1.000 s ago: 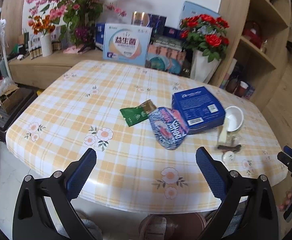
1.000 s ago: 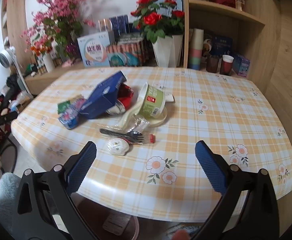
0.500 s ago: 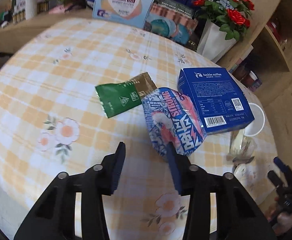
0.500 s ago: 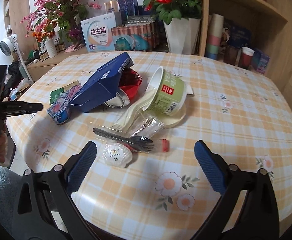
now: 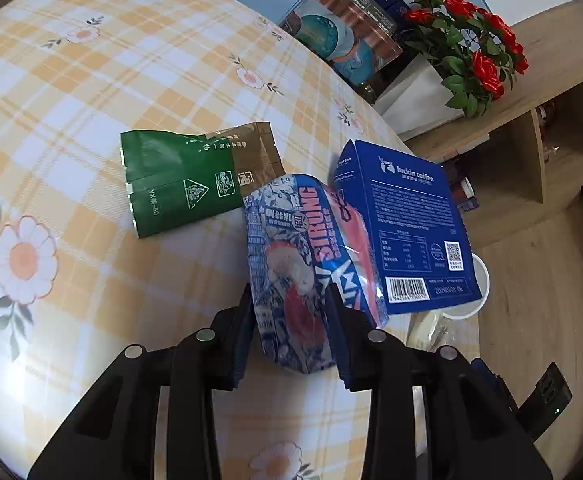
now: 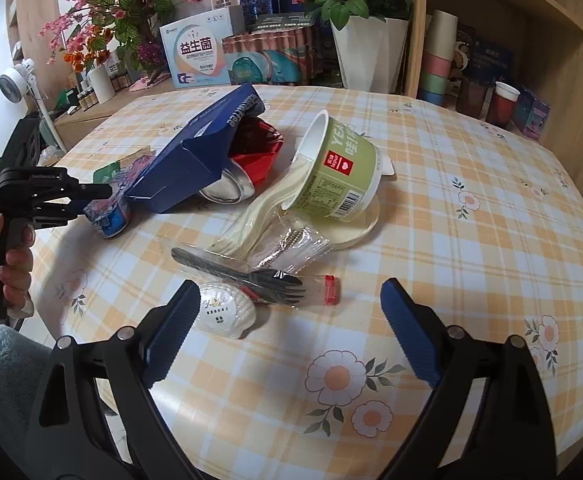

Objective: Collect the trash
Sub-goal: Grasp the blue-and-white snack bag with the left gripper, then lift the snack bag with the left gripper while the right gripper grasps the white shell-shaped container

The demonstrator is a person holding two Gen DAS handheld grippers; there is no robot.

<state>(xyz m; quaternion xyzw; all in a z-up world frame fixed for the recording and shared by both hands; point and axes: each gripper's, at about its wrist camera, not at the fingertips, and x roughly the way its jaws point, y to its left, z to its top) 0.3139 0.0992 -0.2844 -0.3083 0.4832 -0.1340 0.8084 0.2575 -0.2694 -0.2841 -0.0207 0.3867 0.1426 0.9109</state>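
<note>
glossy blue-and-red printed foil, crinkled: the snack pouch [image 5: 291, 280] now sits between my left gripper [image 5: 289, 320] pads. a second ago those jaws were wide and well back from the table [image 5: 71, 80]; half a second ago they were half closed and just short of the pouch. now they are narrowed onto its near end, both pads touching the film, which bulges between them. i judge the first grasp of the pickup is made, lift not yet begun. the pouch still lies on the checked cloth, its far end leaning against the blue coffee box [image 5: 407, 232].

left to right in the left wrist view: a flat green and brown sachet [image 5: 187, 184], matte with creased seams, just beside the pouch; then the pouch; then the rigid cardboard box, tilted, its barcode facing up.

right wrist view: the left gripper shows at the left edge on the pouch [image 6: 109, 208]. the box is propped over a red can [image 6: 251, 160]. next comes a tipped green noodle cup [image 6: 335, 172], then clear-wrapped cutlery [image 6: 251, 276] and a small white shell-shaped packet [image 6: 223, 312].

my right gripper [image 6: 287, 332] hangs over the near table edge, jaws spread wide, holding nothing. it has come a little closer to the shell packet.
</note>
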